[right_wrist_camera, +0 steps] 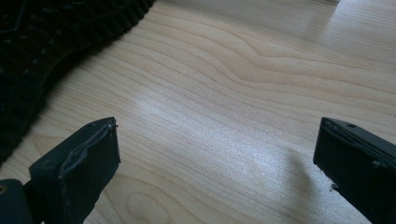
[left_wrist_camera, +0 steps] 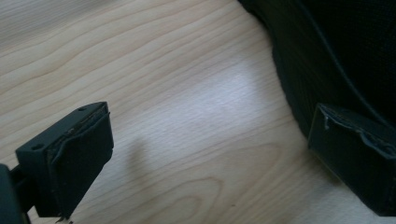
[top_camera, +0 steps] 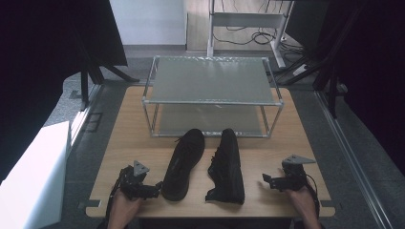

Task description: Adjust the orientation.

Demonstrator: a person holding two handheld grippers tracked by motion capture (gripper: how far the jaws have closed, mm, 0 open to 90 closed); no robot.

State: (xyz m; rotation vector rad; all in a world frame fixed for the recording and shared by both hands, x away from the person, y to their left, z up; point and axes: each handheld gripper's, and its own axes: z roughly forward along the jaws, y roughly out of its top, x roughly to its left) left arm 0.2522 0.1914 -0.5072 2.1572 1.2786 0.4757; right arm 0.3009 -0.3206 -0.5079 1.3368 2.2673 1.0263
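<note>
While the left gripper (top_camera: 154, 190) is being held with fingers spread wide and empty beside the left shoe (top_camera: 184, 163), the right shoe (top_camera: 227, 167) is lying on its side mid-tabletop (top_camera: 133, 138), and the right gripper (top_camera: 265, 181) is likewise being held wide apart, gripping nothing.
</note>
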